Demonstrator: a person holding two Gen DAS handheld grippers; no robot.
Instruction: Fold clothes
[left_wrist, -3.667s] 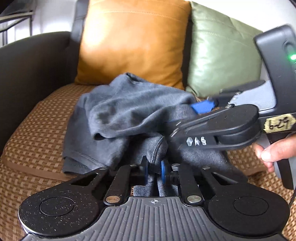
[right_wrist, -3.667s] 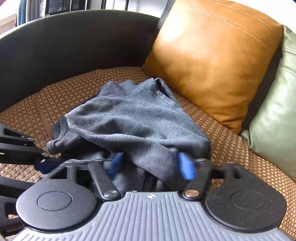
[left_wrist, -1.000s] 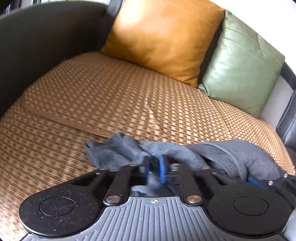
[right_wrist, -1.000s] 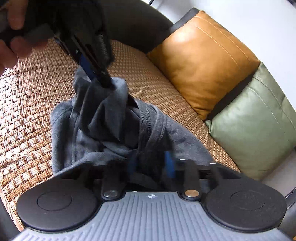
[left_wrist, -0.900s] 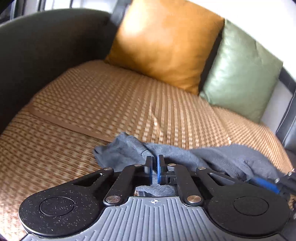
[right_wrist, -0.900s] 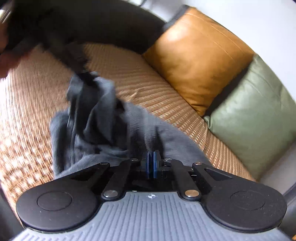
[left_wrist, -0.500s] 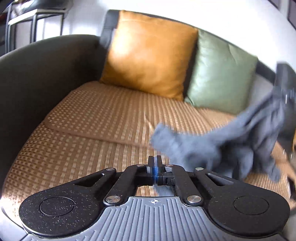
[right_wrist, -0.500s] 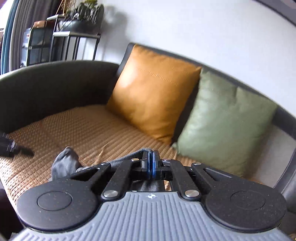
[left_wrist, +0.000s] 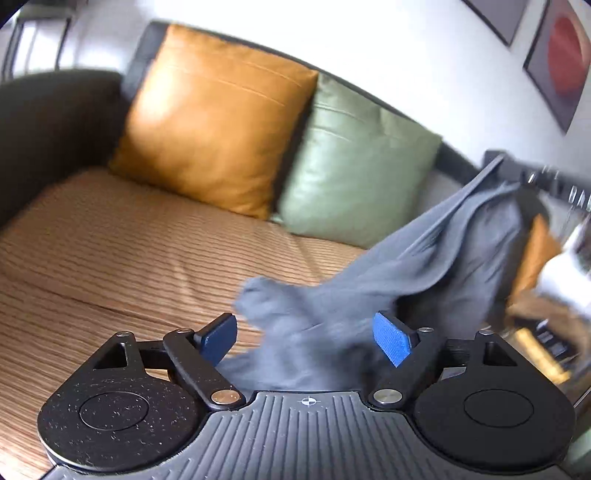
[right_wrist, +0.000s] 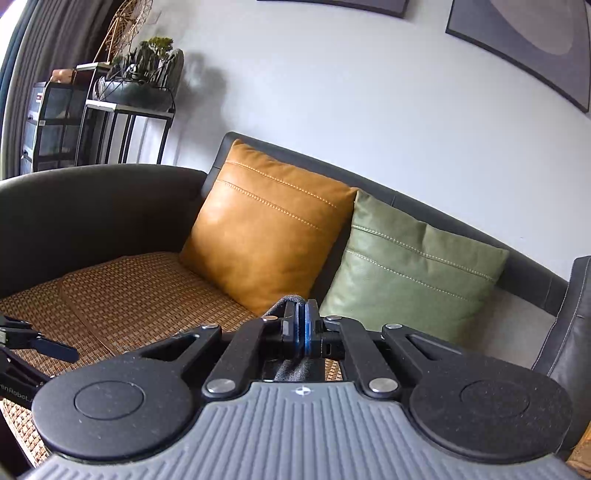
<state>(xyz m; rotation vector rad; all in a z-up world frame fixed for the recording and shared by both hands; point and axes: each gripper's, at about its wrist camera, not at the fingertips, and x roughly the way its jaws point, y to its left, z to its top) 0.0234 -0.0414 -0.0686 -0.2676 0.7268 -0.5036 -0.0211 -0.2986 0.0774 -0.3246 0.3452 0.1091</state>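
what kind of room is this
Most likely a home living room: a dark sofa with orange and green cushions, framed art on the wall, and a plant stand.

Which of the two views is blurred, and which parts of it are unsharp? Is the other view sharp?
Left wrist view: motion blur smears the grey garment, the woven seat mat and the cushions, while the open left gripper itself is crisp. Right wrist view: sharp throughout, with stitching clear on the orange cushion and green cushion; the right gripper is shut on grey fabric.
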